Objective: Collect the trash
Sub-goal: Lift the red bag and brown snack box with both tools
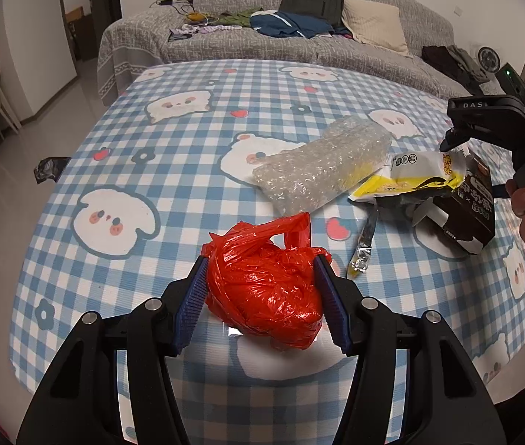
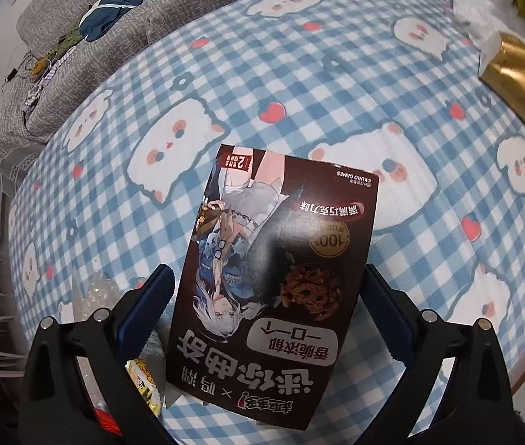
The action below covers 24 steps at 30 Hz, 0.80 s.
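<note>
Trash is still lying scattered on the bench [image 1: 173, 118] — left gripper [image 1: 260, 300] jaws are clenching the red bag [image 1: 266, 285], right gripper [image 2: 262, 319] jaws are straddling the cookie box [image 2: 277, 259], grip unclear; bubble wrap [image 1: 322, 163] is waiting.

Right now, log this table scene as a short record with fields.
surface: table with a blue checked cloth
left gripper: shut on the red bag
right gripper: jaws either side of the cookie box; contact unclear
loose trash: bubble wrap, yellow wrapper, foil strip
far edge: gold box
behind: grey sofa with clothes
</note>
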Tool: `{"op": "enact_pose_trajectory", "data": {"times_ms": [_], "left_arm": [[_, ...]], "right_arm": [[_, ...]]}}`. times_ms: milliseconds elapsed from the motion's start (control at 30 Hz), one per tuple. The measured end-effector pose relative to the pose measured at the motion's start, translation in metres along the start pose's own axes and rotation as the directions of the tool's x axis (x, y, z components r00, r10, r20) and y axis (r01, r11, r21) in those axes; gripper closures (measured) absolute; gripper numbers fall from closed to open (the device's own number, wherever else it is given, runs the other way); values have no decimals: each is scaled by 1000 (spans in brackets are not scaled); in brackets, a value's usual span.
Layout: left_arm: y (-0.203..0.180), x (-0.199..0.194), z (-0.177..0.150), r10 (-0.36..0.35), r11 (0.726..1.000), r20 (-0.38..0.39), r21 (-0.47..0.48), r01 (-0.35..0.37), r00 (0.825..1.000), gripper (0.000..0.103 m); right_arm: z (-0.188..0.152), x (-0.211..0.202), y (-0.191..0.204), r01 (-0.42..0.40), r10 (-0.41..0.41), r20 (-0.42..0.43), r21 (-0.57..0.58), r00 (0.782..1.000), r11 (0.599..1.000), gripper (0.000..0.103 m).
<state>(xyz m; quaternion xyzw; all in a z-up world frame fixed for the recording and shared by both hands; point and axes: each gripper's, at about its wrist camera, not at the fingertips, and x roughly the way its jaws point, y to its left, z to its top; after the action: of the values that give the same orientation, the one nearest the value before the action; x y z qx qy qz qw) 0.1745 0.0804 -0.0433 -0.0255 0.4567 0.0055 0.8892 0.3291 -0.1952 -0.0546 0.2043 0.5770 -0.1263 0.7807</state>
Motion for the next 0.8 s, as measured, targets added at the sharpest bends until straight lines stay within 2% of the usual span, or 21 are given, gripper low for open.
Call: {"op": "enact_pose_trajectory", "data": {"times_ms": [233, 533, 800], "left_arm": [[0, 3, -1, 2, 1000, -11, 5, -2, 1000, 47], [-2, -1, -1, 1, 1000, -13, 8, -1, 1000, 47], [-10, -8, -2, 2, 1000, -9, 1, -2, 1000, 47]], "right_arm": [[0, 15, 11, 49, -50, -10, -40, 999, 998, 8], [-2, 10, 7, 19, -19, 5, -67, 1000, 998, 11], [-9, -10, -7, 22, -19, 24, -141, 1000, 990, 11]]}}
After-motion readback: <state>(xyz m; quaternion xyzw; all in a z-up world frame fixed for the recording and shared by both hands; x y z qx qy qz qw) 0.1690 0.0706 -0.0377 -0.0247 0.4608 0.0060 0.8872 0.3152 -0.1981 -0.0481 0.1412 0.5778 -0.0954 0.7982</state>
